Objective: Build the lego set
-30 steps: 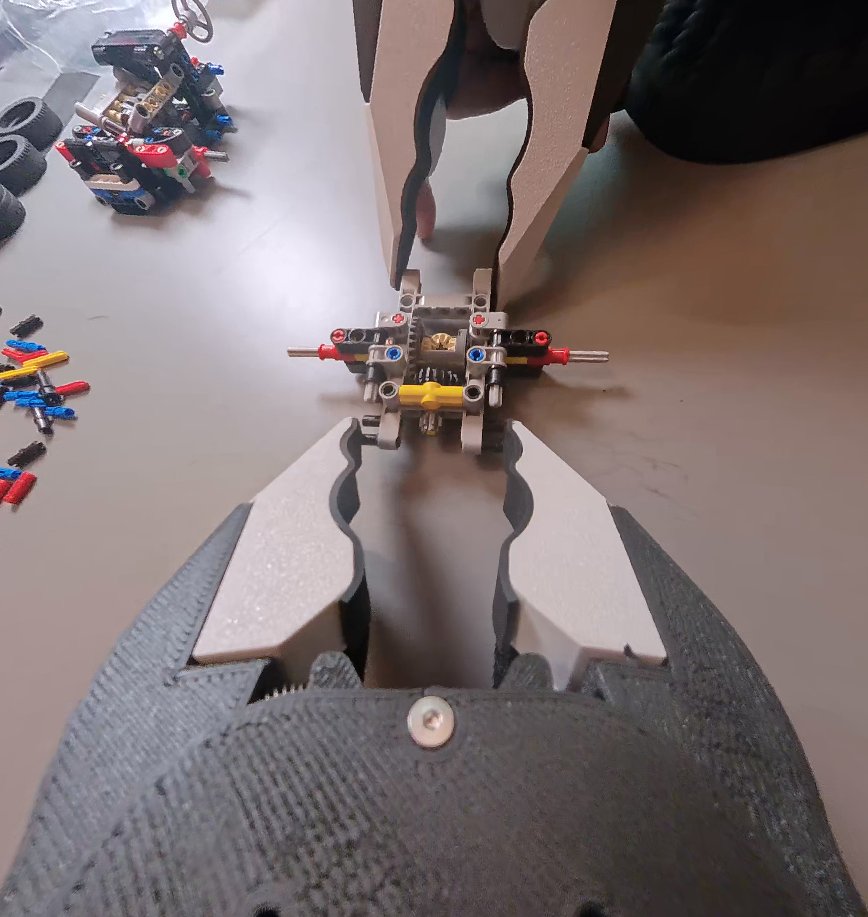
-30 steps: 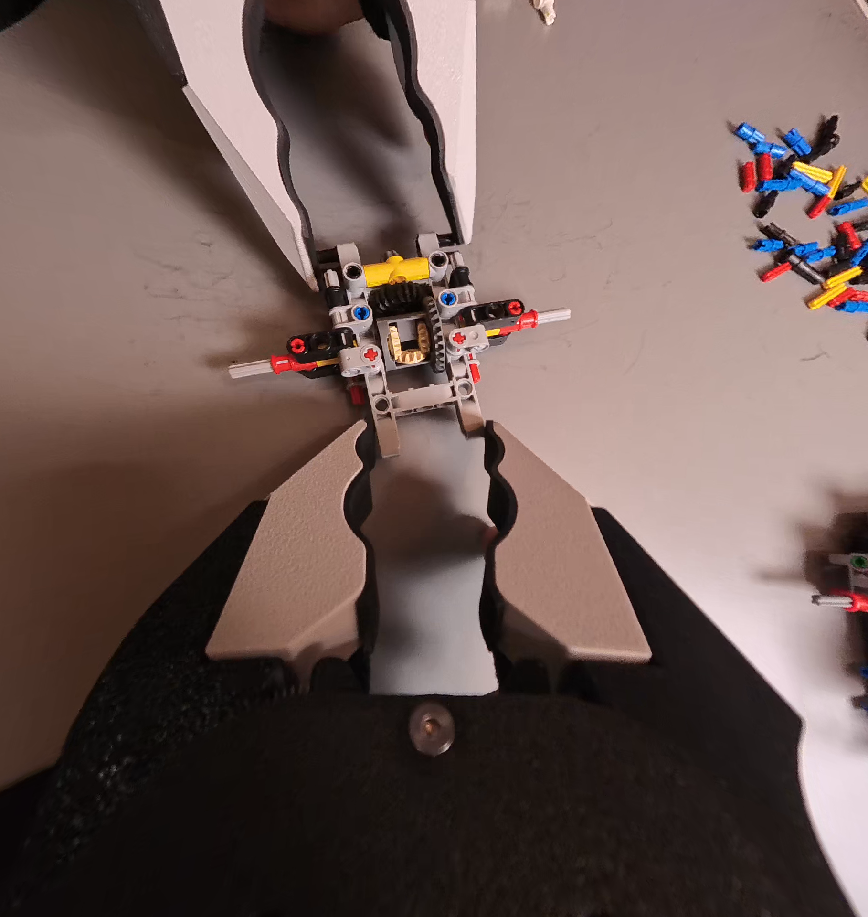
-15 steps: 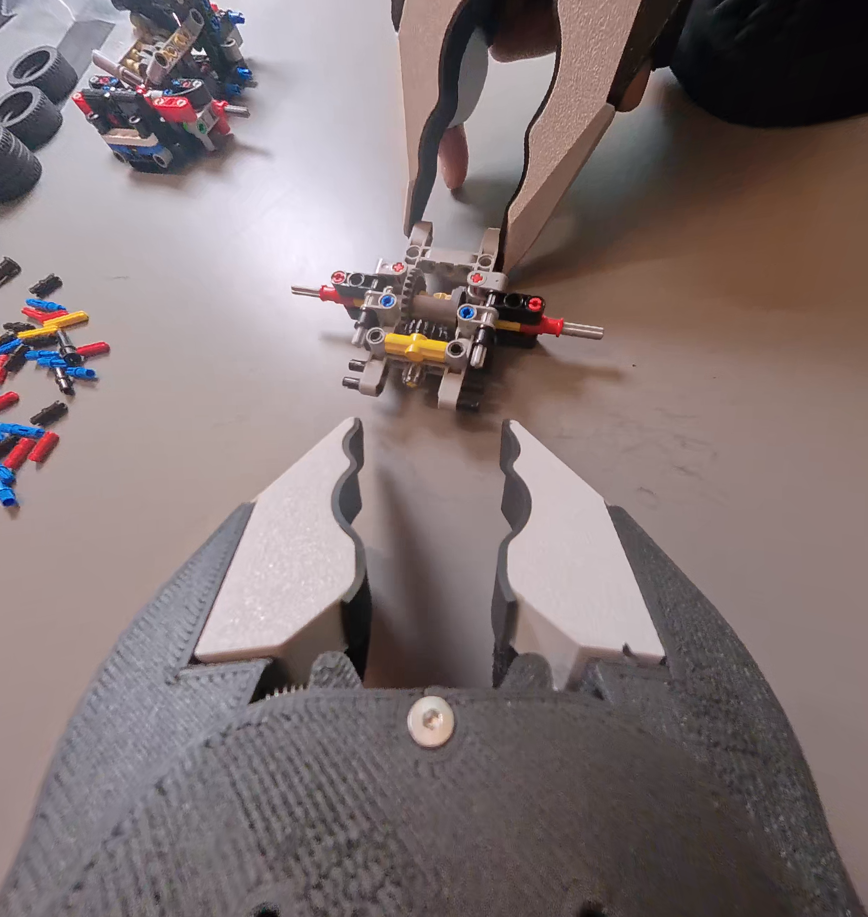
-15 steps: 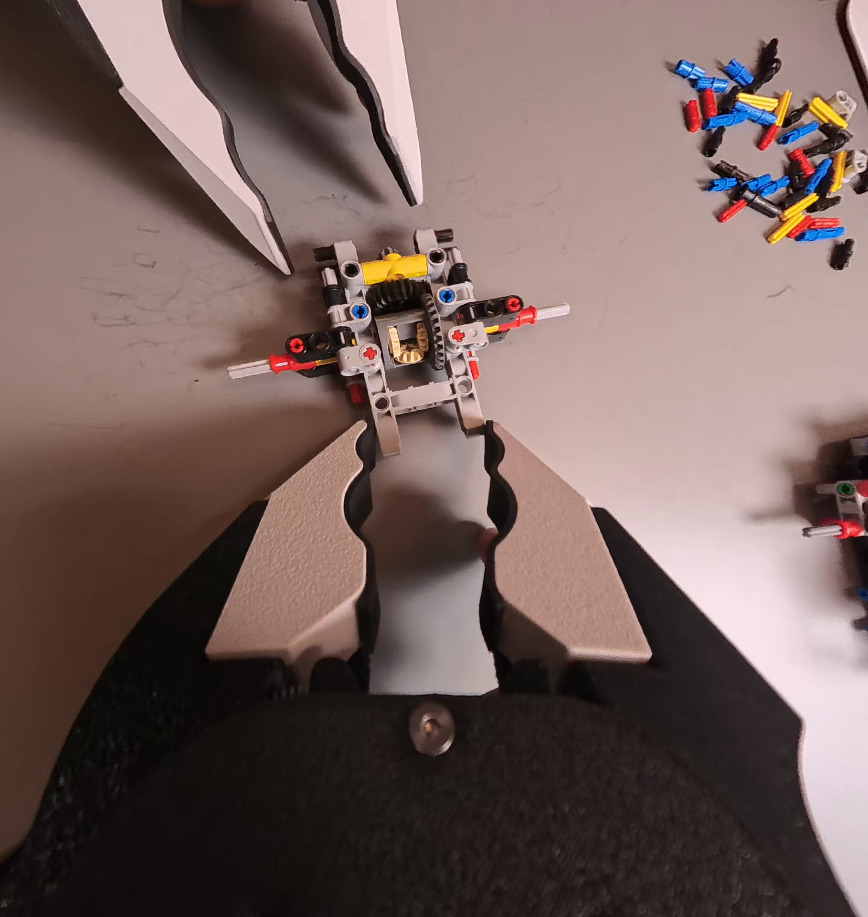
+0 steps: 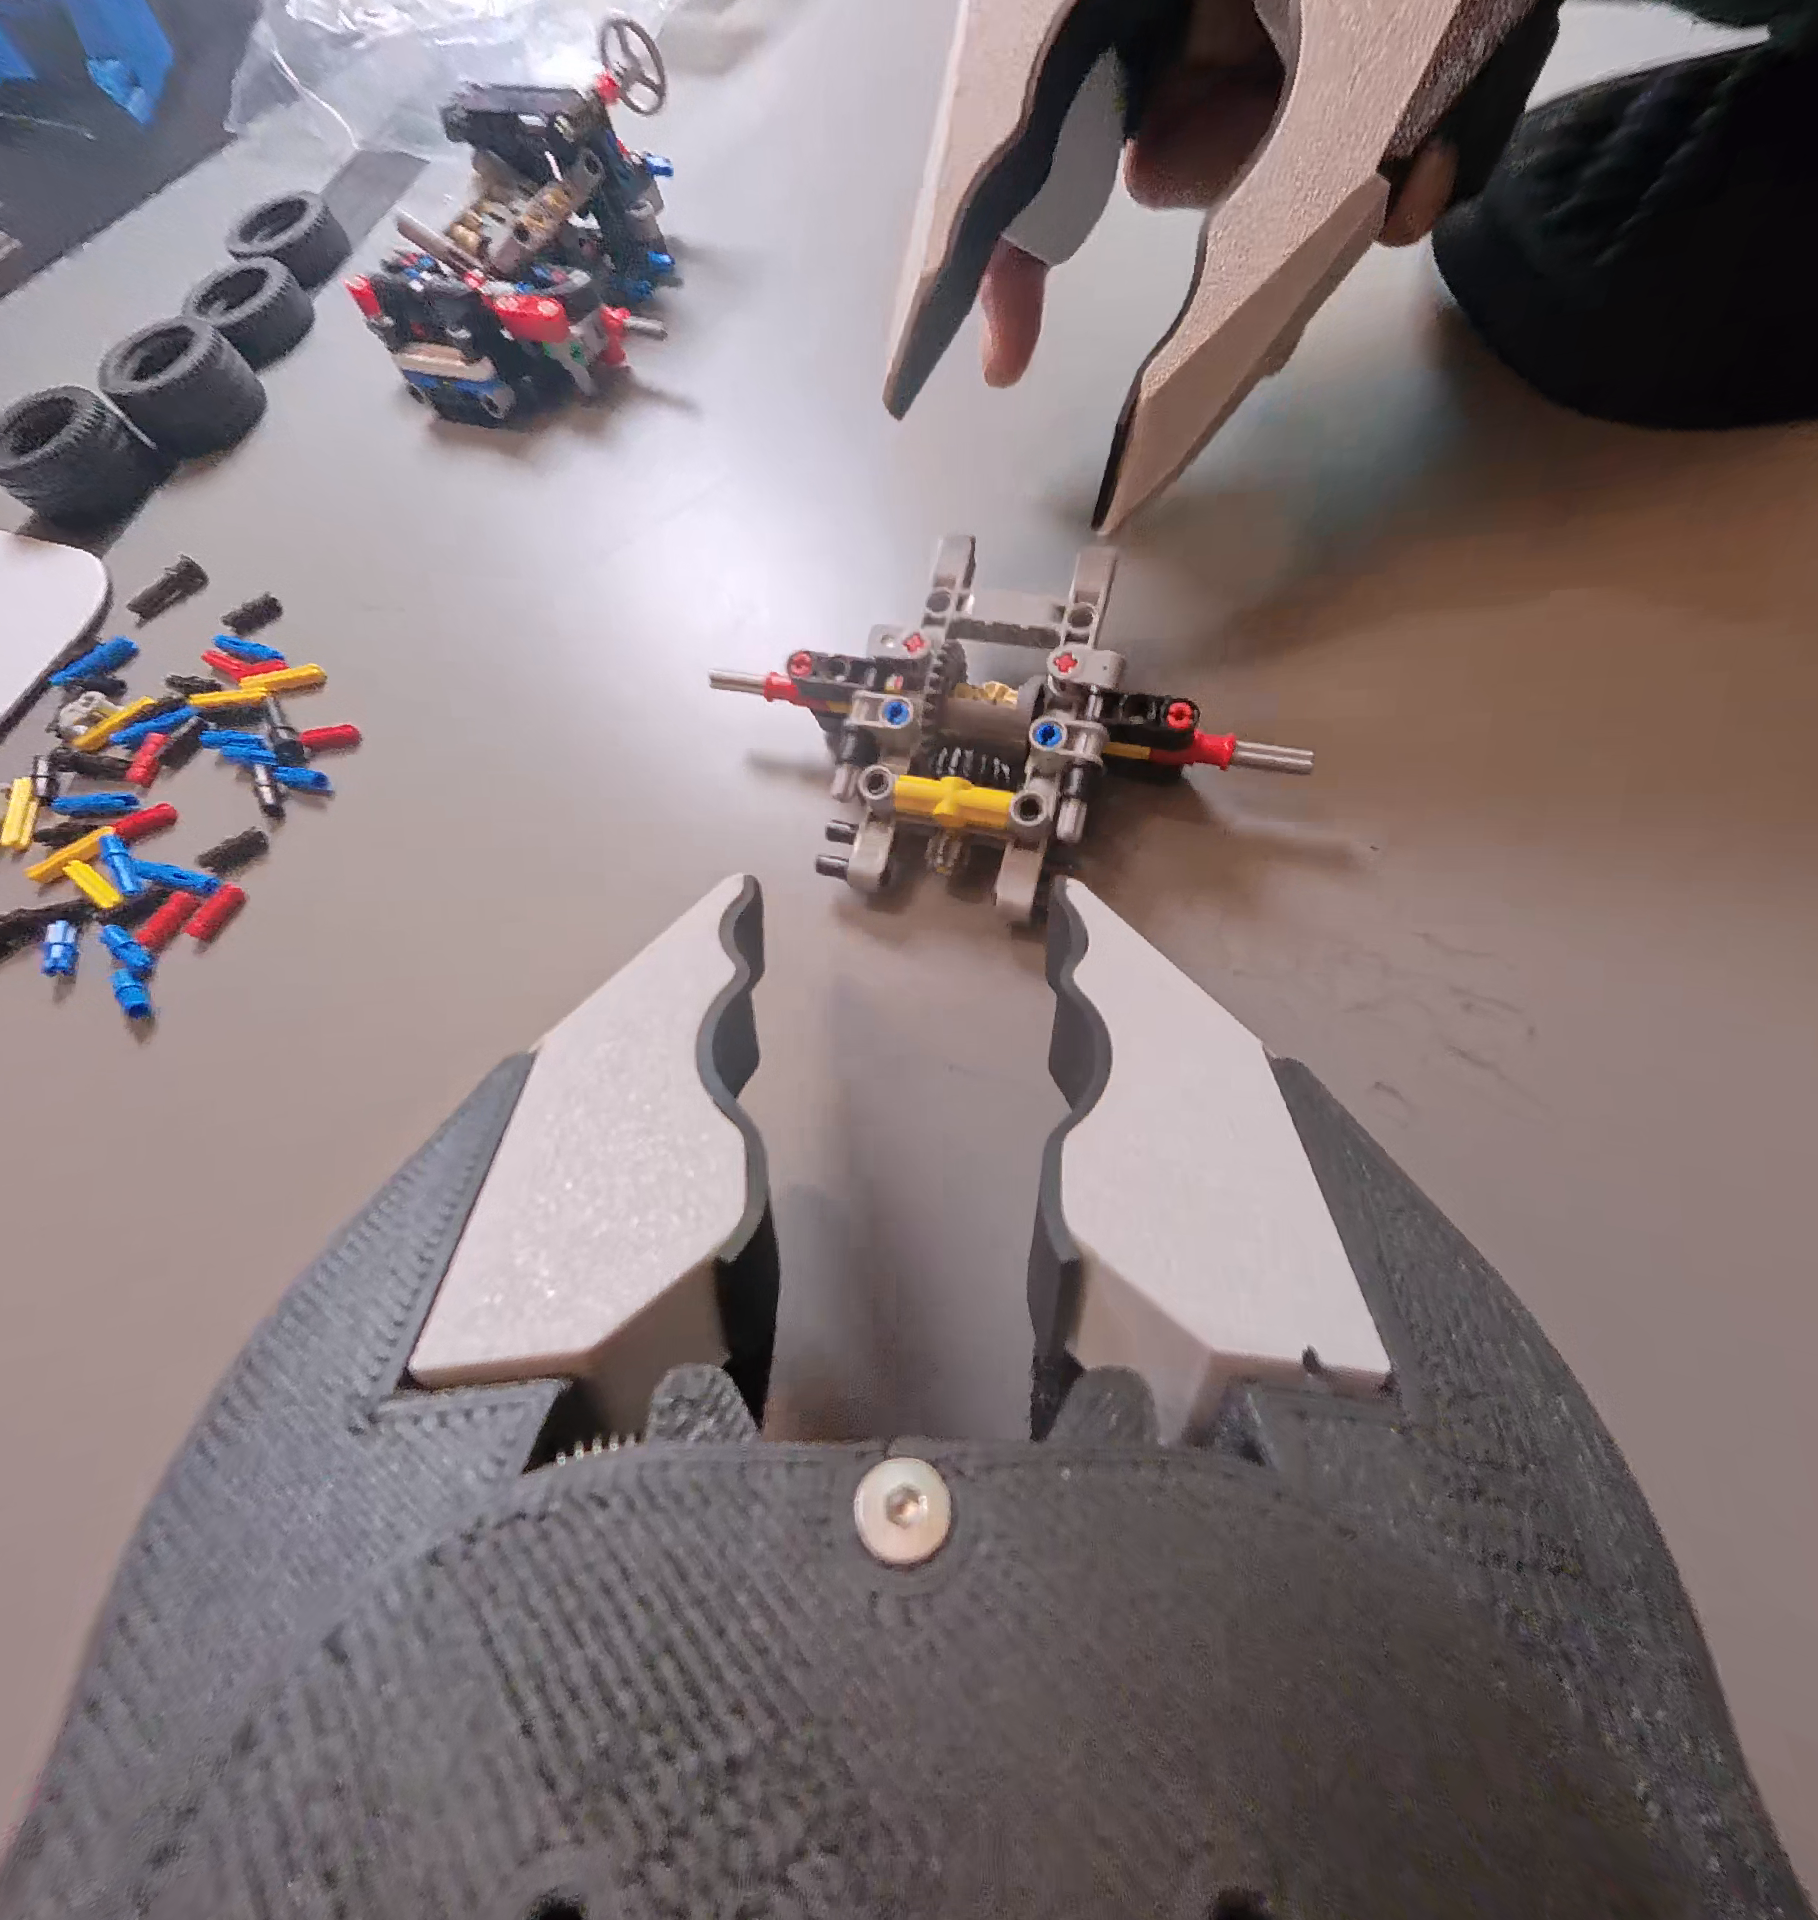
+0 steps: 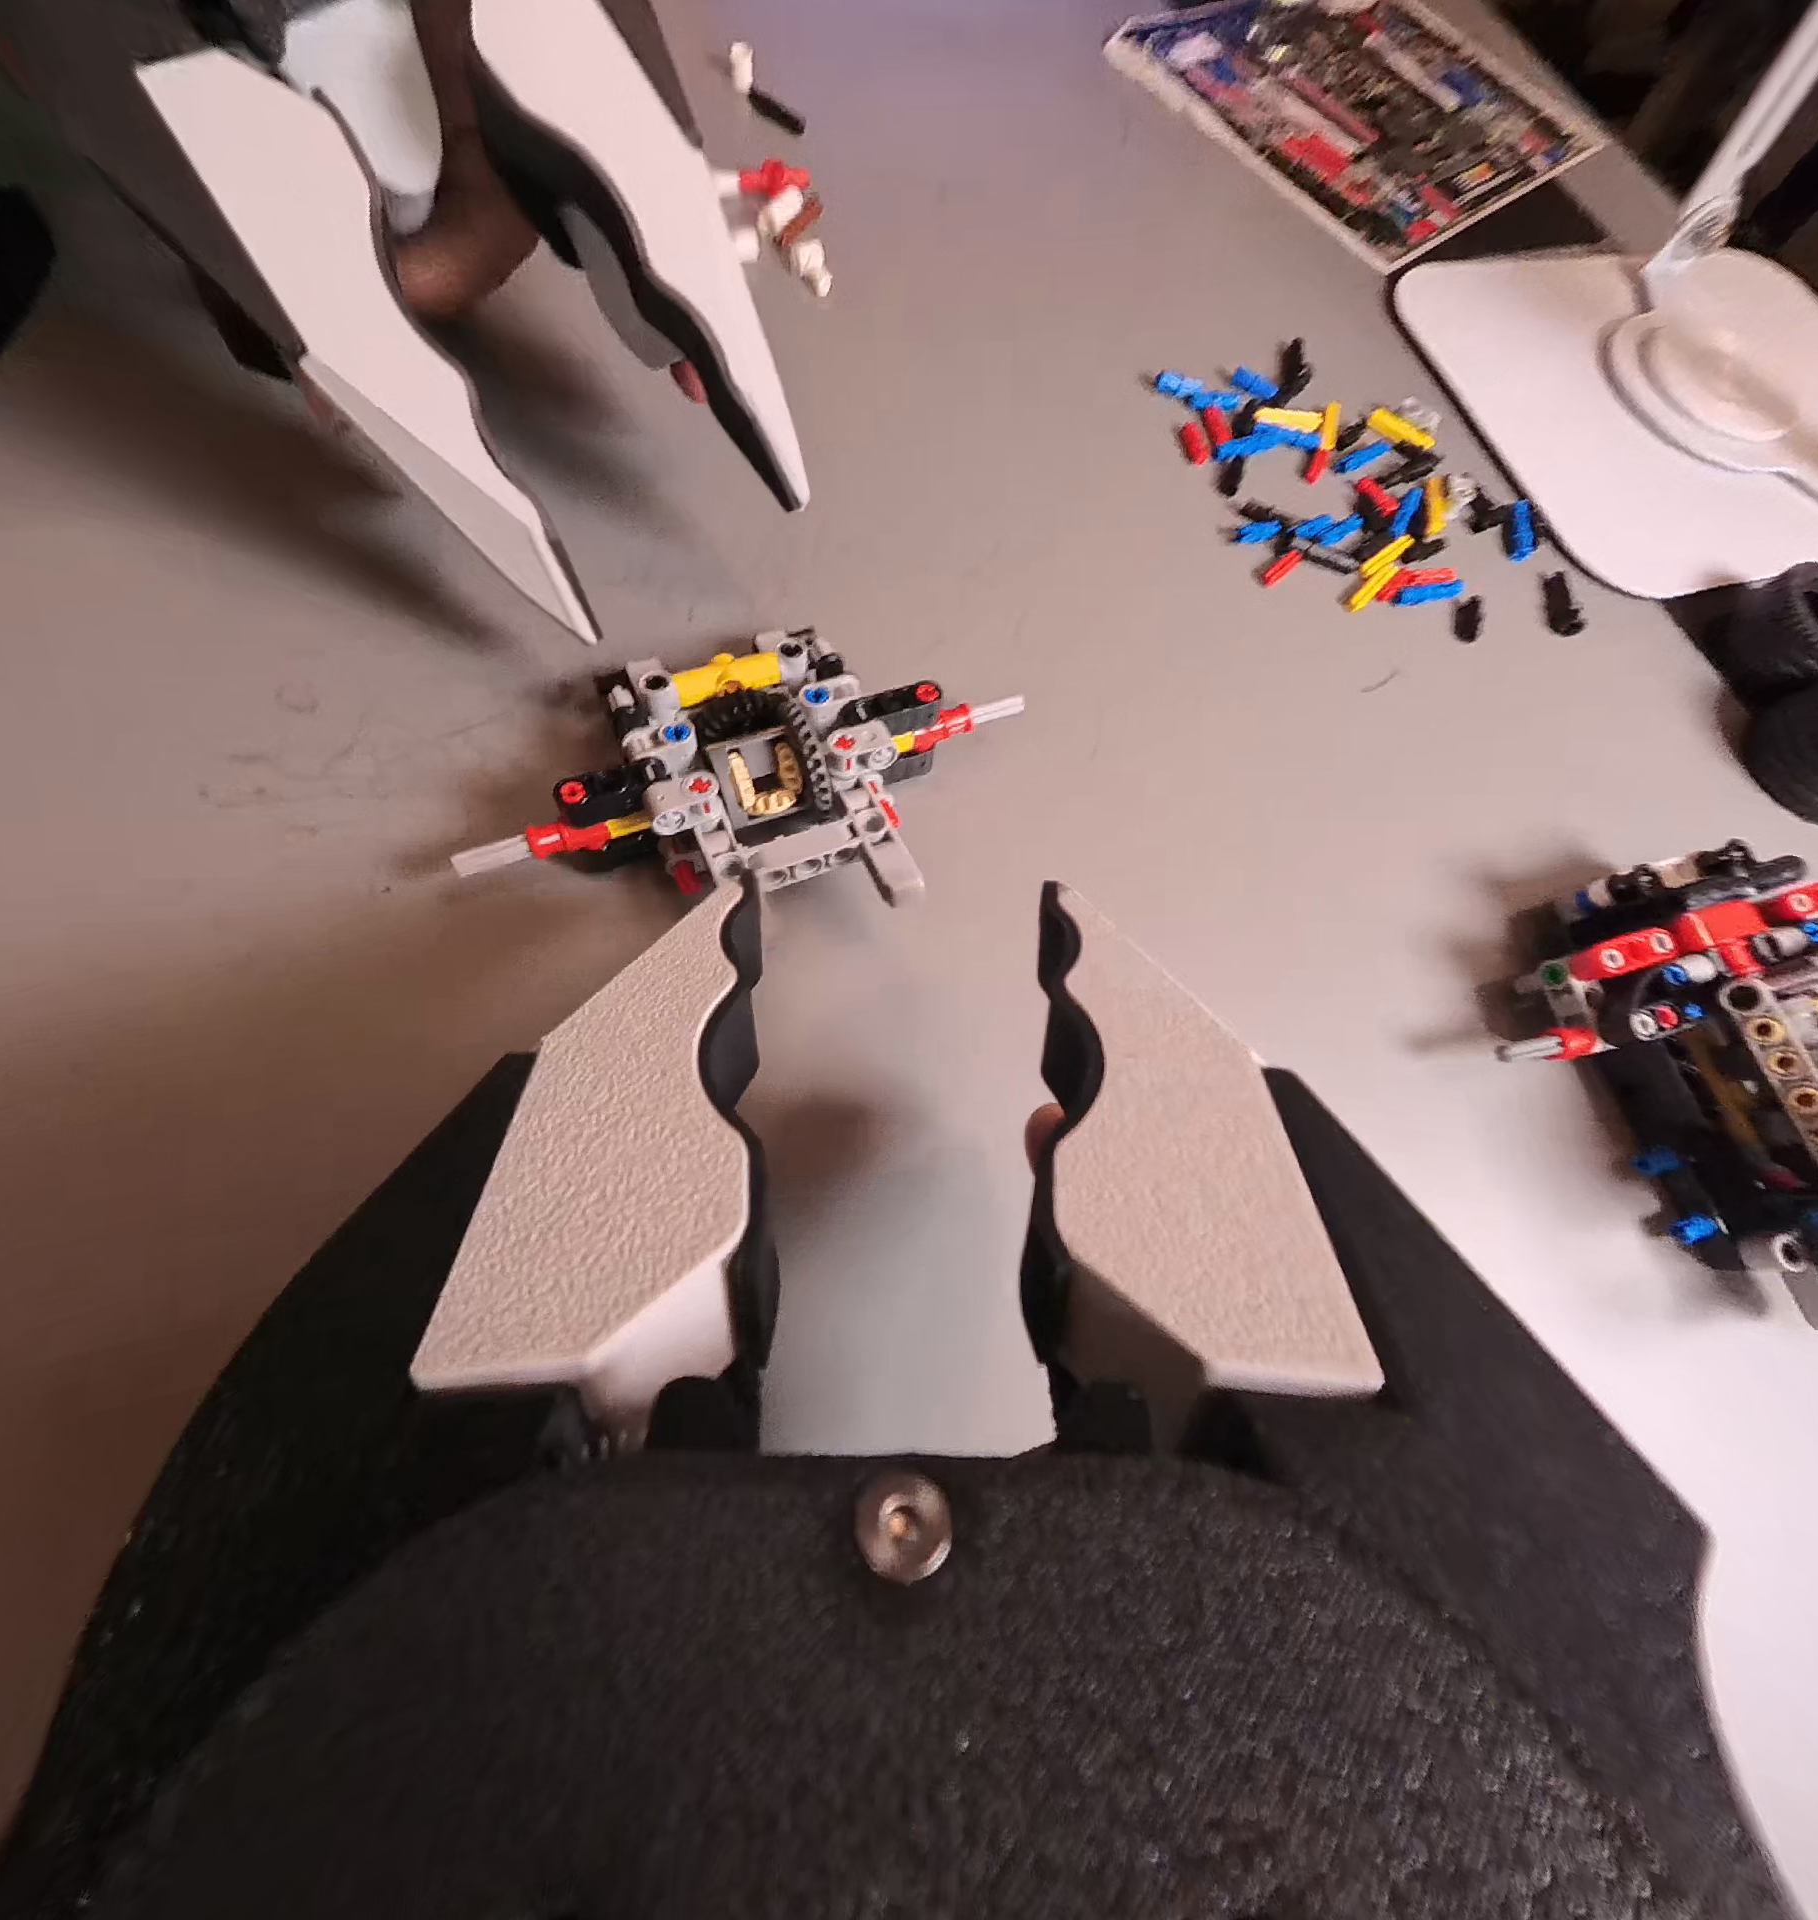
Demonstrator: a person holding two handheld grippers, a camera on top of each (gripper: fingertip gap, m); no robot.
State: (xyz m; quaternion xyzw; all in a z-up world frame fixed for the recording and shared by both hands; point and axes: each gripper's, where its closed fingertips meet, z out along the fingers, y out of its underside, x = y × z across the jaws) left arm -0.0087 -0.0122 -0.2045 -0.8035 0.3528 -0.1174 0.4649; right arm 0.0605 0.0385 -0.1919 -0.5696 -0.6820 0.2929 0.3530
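Small grey lego axle assembly with yellow bar (image 5: 972, 758) lies free on grey table (image 5: 1507, 935), 12 o'clock of left gripper (image 5: 903, 914). Left and right gripper (image 6: 889, 899) both spread, empty. Best regrip grey frame squarely, avoiding thin axle ends.

Your left gripper (image 5: 905, 914) shows grainy matt grey jaws in a ribbed black printed shell; the worktop (image 5: 1507, 1039) looks smooth, faintly scuffed; glossy plastic axle assembly (image 5: 988, 748); matt rubber tyres (image 5: 178, 384).

Bare table (image 5: 1507, 1039) around axle assembly (image 5: 972, 748), loose pins (image 5: 157, 790) and chassis (image 5: 520, 281) well aside
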